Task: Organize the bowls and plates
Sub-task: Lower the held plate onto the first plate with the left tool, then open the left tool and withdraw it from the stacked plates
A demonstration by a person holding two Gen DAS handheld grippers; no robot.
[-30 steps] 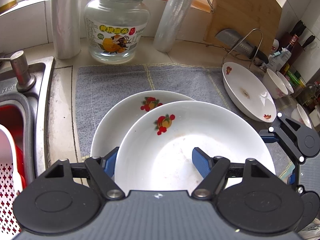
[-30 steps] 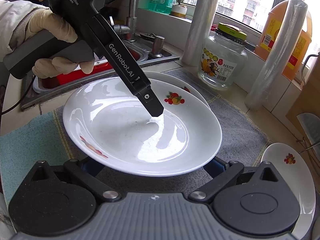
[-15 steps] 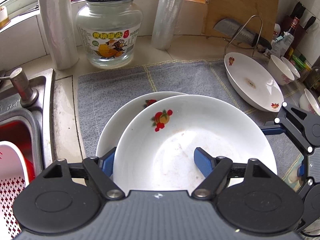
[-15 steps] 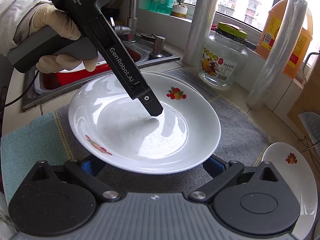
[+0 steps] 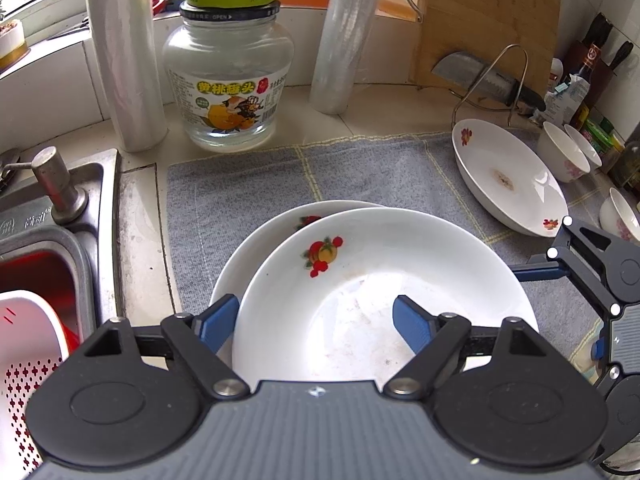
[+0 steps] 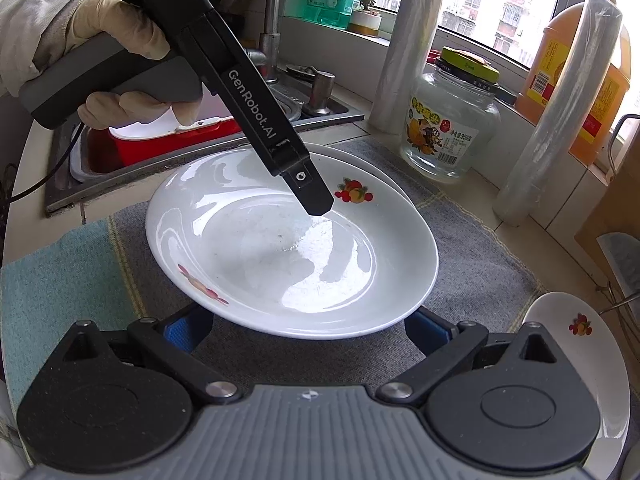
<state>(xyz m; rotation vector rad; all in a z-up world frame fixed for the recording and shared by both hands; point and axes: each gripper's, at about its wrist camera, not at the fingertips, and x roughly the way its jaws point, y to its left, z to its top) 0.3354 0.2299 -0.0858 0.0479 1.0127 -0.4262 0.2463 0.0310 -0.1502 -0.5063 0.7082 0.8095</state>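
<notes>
A white top plate (image 5: 380, 280) with a fruit print lies stacked, slightly offset, on a matching lower plate (image 5: 260, 240) on the grey mat (image 5: 360, 168). My left gripper (image 5: 316, 320) straddles the top plate's near-left rim, one finger outside and one inside the dish. Its jaws are opening and the pads do not press the rim. In the right wrist view, the inner fingertip (image 6: 316, 200) hovers over the top plate (image 6: 280, 248). My right gripper (image 6: 306, 330) stands open just before that plate's near edge, holding nothing.
A third plate (image 5: 508, 176) leans at the right, with small bowls (image 5: 564, 152) beyond it. A glass jar (image 5: 228, 80), two film rolls (image 5: 124, 52) and a cutting board with a knife (image 5: 488, 76) line the back. The sink (image 5: 48, 232) with a red basin is at the left.
The left jaws have spread wider around the top plate's rim. The top plate has shifted further over the lower plate. The right gripper has kept still.
</notes>
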